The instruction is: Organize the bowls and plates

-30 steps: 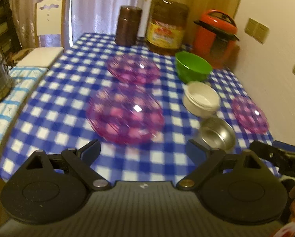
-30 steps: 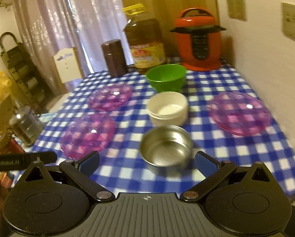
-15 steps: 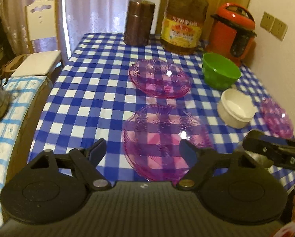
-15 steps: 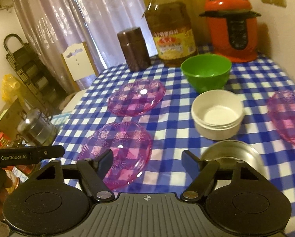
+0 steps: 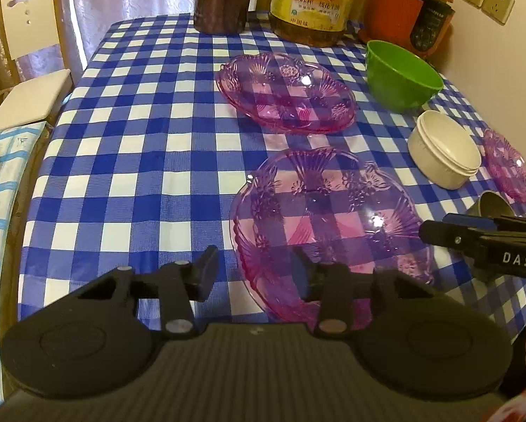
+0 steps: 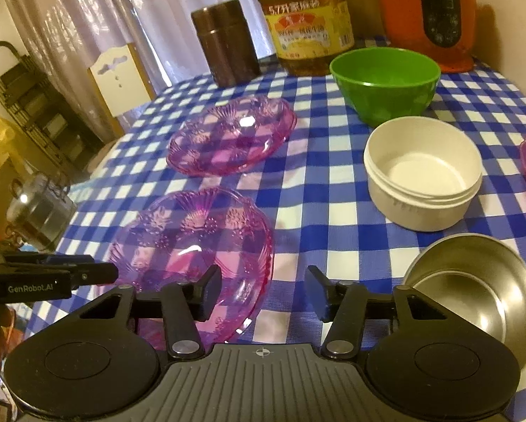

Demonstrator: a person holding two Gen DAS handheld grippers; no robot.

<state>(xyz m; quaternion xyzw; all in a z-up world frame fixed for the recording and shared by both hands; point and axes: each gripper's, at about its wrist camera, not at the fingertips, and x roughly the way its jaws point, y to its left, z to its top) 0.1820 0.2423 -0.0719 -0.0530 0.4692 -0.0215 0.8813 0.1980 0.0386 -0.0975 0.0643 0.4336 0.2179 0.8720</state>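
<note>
- Two grippers have closed in on the near pink glass plate (image 5: 329, 225) over the last second, lowering to the checked tablecloth (image 5: 140, 147).
- Left gripper (image 5: 254, 276): jaws open but narrower than before; the plate's near rim sits at its right finger, apparently between the jaws, contact unclear.
- Right gripper (image 6: 263, 293): open, empty, plate rim at its left finger.
- Ahead lie a second pink plate (image 6: 233, 135), green bowl (image 6: 386, 82) and white bowl (image 6: 423, 172); steel bowl (image 6: 481, 283) just right.
- Likely next: pinch the rim, then stack.
</note>
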